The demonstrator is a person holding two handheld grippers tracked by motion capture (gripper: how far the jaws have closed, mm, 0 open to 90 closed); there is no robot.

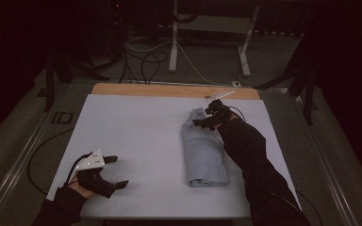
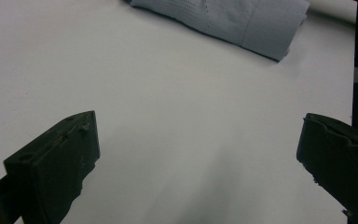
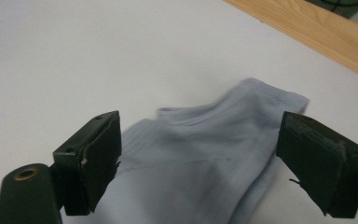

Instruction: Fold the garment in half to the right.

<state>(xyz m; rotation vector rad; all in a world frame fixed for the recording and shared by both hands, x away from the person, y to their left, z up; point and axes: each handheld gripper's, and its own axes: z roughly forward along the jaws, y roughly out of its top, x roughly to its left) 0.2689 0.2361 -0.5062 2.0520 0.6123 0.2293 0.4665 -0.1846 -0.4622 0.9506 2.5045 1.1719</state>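
Pale blue cloth (image 1: 203, 150) lies folded into a long narrow bundle on the right half of my white surface (image 1: 141, 136), its length running from near the front edge toward the far edge. The near end looks thick and squared off; the far end is flatter and looser, with a few soft creases.

My right gripper (image 1: 210, 116) sits over that far end of the cloth. In the right gripper view its fingers (image 3: 89, 156) stand wide apart, one on either side of the loose fabric (image 3: 200, 163), and they hold nothing. I cannot tell whether the tips touch the cloth or hover just above it. My sleeve (image 1: 254, 165) runs along the right side of the bundle, just beside it. Beyond the cloth a strip of bare wood (image 3: 317, 32) shows along the far edge of the surface.

My left gripper (image 1: 115, 172) rests near the front left corner, well apart from the cloth, with its grey plate (image 1: 92, 160) on top. Its fingers (image 2: 56, 168) are spread wide over bare white surface, holding nothing. In the left gripper view the thick end of the bundle (image 2: 233, 21) lies farther off, ahead of the fingers.
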